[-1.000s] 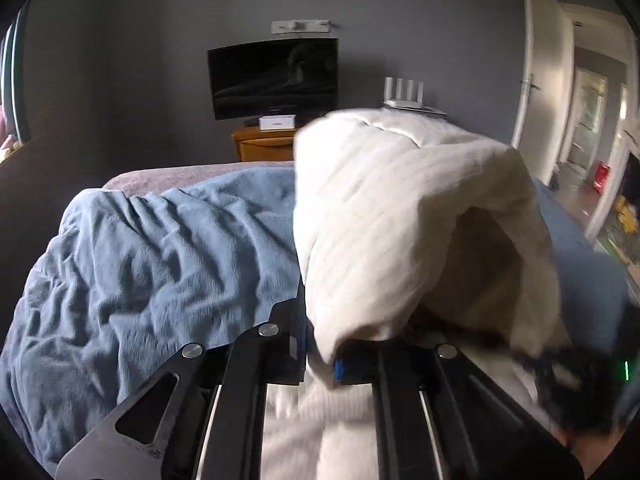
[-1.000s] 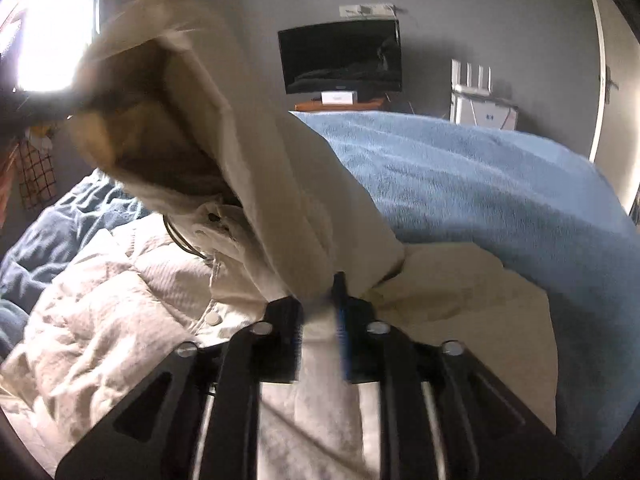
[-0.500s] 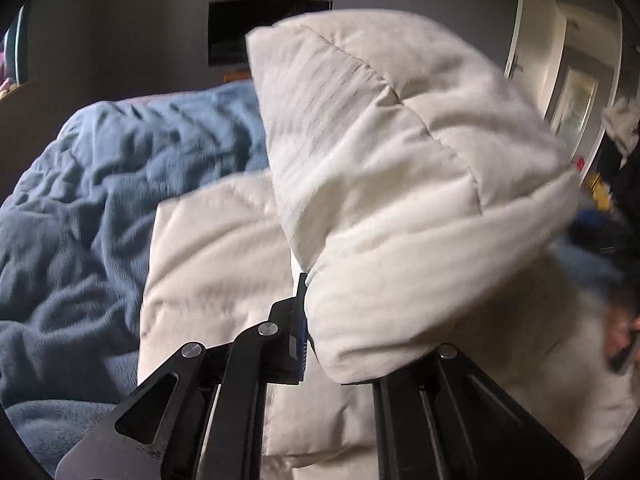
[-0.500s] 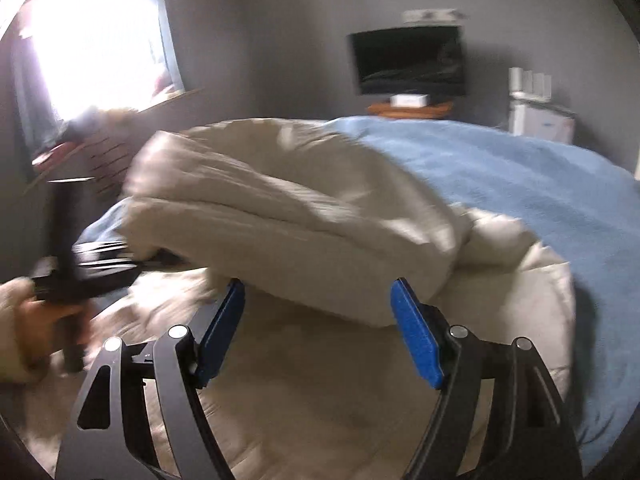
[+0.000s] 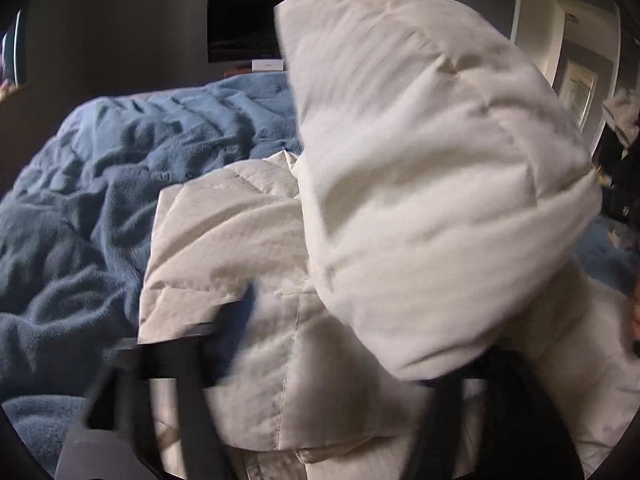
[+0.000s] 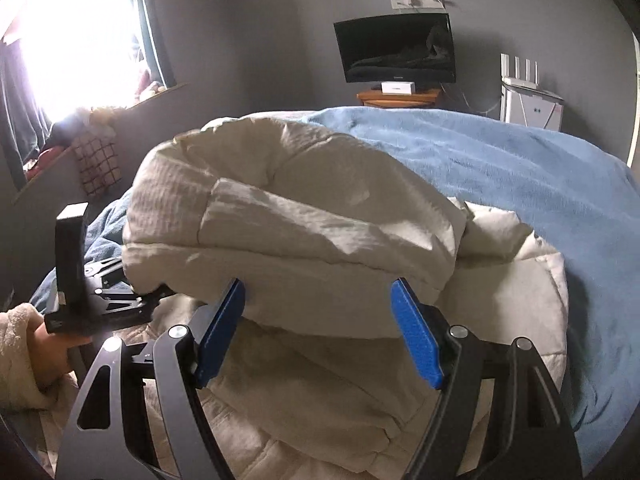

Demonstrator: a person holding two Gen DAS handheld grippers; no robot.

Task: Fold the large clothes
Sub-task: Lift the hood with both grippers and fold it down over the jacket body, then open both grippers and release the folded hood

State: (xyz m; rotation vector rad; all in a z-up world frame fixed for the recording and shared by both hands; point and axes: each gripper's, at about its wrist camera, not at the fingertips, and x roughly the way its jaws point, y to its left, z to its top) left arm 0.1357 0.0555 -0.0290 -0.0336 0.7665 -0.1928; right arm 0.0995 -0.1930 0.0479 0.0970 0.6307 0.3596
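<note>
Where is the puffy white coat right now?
The cream puffer coat lies on the blue blanket on the bed, folded over itself, just ahead of the right gripper.

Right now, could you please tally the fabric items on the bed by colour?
Cream: 1, the puffy jacket
Blue: 1, the blanket
Total: 2

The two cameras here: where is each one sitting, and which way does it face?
Left wrist view: on the left gripper, jaws opening, blurred; faces the cream quilted puffy coat on the blue fleece blanket.
Right wrist view: on the right gripper, blue pads apart; a hand in a fuzzy sleeve shows.
Shared: coat, blanket, black monitor.
</note>
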